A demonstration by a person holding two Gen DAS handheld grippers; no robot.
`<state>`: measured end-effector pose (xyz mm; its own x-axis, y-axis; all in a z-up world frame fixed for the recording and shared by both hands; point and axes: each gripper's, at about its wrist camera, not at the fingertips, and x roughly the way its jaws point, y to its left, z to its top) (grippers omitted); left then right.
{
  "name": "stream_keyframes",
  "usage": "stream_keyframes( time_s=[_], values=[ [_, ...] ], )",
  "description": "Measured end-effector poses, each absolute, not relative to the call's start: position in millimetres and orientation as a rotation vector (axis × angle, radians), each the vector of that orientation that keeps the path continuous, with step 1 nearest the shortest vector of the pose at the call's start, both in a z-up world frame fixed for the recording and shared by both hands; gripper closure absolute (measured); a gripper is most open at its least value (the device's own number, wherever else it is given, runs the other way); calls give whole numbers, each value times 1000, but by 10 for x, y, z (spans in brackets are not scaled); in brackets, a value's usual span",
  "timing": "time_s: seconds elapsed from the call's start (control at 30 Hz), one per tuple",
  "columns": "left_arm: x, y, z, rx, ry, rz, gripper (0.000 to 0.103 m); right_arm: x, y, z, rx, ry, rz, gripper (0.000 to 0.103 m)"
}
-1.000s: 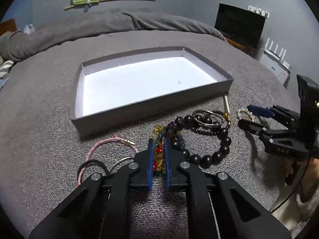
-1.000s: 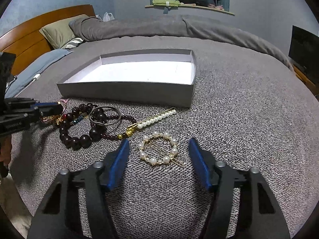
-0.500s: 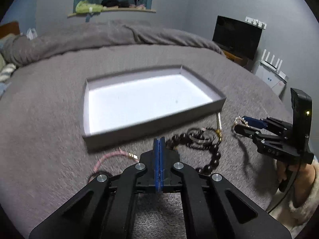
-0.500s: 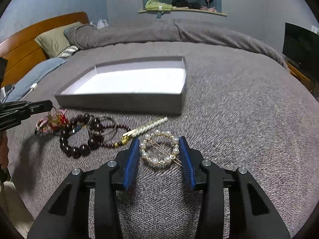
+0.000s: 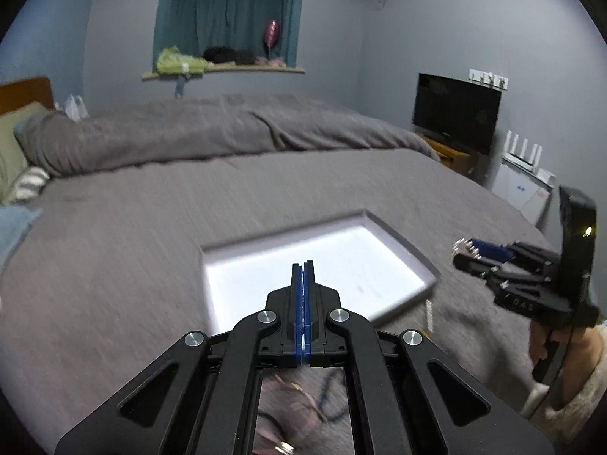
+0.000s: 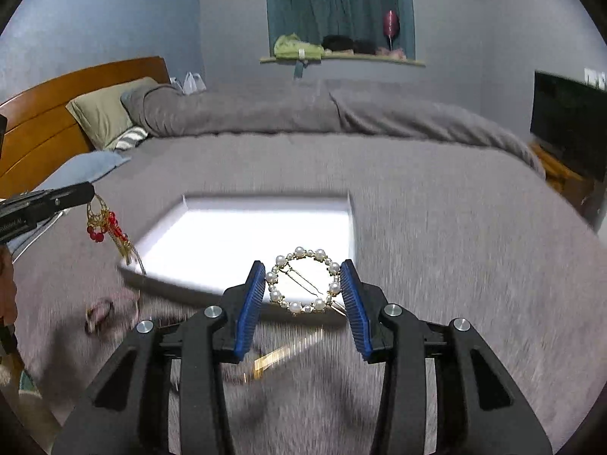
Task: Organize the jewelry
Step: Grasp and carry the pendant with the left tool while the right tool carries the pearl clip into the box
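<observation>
My right gripper [image 6: 302, 288] is shut on a round pearl hair clip [image 6: 303, 284] and holds it in the air in front of the grey tray [image 6: 351, 204]. My left gripper [image 5: 302, 269] is shut on a gold and red beaded chain [image 6: 108, 229], which hangs from its tip in the right wrist view; in its own view the chain is hidden. The left gripper [image 6: 57, 199] shows at the left edge there. The tray [image 5: 398, 239] has a white floor. The right gripper [image 5: 470, 252] with the pearl clip shows at the right of the left wrist view.
Blurred jewelry lies on the grey bedspread below the grippers: a pink cord bracelet [image 6: 100, 309] and a pearl hair pin [image 6: 284, 352]. A television [image 5: 455, 113] and a router [image 5: 523, 151] stand at the right. Pillows [image 6: 102, 113] and a wooden headboard [image 6: 38, 121] are at the left.
Both grippers have lifted off the bed. The right one closed on the pearl clip and raised it. The left one raised the gold and red chain toward the tray.
</observation>
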<state>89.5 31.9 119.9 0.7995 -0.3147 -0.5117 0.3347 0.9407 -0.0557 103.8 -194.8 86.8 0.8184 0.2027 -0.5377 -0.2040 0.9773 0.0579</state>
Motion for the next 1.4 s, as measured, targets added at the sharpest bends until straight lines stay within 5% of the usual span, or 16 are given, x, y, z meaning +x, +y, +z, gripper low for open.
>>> stream_keyframes(
  time_s=[0.33,0.67,1.4],
  values=[
    [1538,429,1244,33,522,-288,102,1777,-1855,860,24,601,224,62],
    [2423,488,558,49,720,-257,102,2250,-1829,413,8,744,227,62],
    [2699,618,133,71,817,-211,101,2314,-1687,129,-71,836,213,62]
  ],
)
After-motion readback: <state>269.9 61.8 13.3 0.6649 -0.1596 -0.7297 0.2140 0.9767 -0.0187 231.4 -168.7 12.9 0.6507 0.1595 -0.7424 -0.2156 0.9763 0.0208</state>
